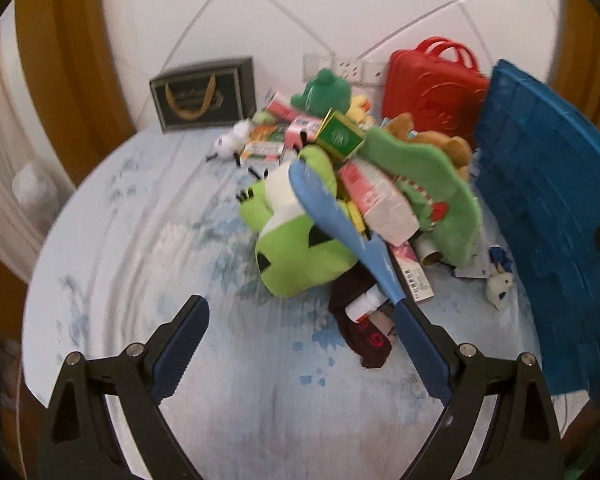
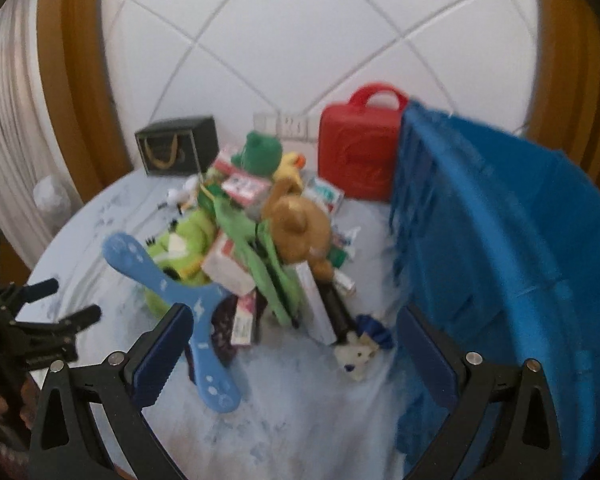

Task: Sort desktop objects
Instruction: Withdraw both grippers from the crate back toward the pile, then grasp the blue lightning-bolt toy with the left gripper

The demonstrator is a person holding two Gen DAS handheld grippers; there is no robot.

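Note:
A heap of toys and boxes lies mid-table. On it rest a lime plush (image 1: 296, 256), a green crocodile plush (image 1: 424, 176), a brown teddy (image 2: 296, 220), a green box (image 1: 340, 136) and pink cartons (image 1: 380, 196). A blue boomerang (image 1: 340, 232) leans on the heap, its low end touching the right finger of my left gripper (image 1: 300, 308), which is open and holds nothing. My right gripper (image 2: 294, 314) is also open, with the boomerang (image 2: 168, 284) beside its left finger. My left gripper (image 2: 76, 298) appears at that view's left edge.
A blue crate (image 1: 548, 200) stands at the right, with a red case (image 1: 432, 88) behind it. A black gift bag (image 1: 206, 94) stands at the back left against the tiled wall. A small white toy (image 2: 358, 356) lies near the crate. The floral cloth (image 1: 160, 240) covers the table.

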